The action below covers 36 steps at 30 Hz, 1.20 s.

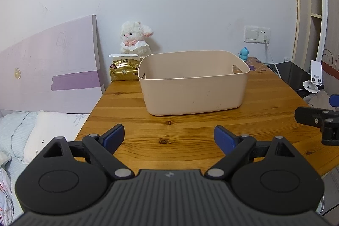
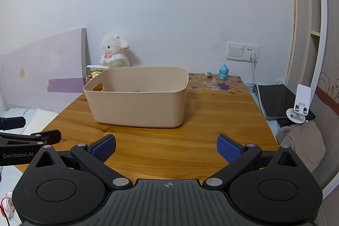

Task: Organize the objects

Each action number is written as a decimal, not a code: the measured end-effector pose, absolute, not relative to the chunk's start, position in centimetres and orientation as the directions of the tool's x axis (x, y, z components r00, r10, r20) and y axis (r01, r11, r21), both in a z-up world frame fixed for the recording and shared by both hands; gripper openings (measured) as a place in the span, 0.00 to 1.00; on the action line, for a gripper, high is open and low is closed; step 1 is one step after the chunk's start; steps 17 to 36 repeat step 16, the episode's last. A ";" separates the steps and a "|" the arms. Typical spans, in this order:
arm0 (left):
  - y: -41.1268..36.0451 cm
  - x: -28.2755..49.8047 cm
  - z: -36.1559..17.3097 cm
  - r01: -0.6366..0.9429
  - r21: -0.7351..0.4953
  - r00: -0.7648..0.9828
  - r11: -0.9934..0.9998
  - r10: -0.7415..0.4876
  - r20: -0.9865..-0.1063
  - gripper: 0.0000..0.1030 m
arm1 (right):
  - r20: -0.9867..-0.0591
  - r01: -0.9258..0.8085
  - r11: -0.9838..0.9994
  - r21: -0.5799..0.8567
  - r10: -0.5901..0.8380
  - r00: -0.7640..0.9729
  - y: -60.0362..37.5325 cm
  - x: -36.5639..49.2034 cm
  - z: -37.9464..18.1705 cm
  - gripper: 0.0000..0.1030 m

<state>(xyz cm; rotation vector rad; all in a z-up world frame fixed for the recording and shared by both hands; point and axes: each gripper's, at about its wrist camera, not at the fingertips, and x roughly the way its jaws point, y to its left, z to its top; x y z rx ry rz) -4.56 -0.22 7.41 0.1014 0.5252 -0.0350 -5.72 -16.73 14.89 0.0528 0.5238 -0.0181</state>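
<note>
A beige plastic bin [image 1: 193, 90] stands on the wooden table [image 1: 131, 111]; it also shows in the right wrist view [image 2: 137, 102]. Something dark lies low inside it, mostly hidden by the wall. My left gripper [image 1: 169, 137] is open and empty above the table's near edge, in front of the bin. My right gripper [image 2: 166, 146] is open and empty, also short of the bin. Each gripper shows at the edge of the other's view: the right gripper [image 1: 317, 120] and the left gripper [image 2: 29, 137].
A white plush lamb [image 1: 135, 39] and a gold packet [image 1: 124, 71] sit behind the bin by the wall. A blue toy figure [image 2: 223, 72] and a tiny mushroom figure [image 2: 209, 74] stand at the back right. A dark tablet [image 2: 279, 99], white stand [image 2: 300, 105] and bed [image 1: 31, 130] flank the table.
</note>
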 end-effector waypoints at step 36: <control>-0.1 -4.1 7.5 0.056 0.083 0.864 0.995 -0.006 -0.503 0.90 | -0.526 0.032 0.998 0.055 0.001 0.851 -16.9 -5.0 14.4 1.00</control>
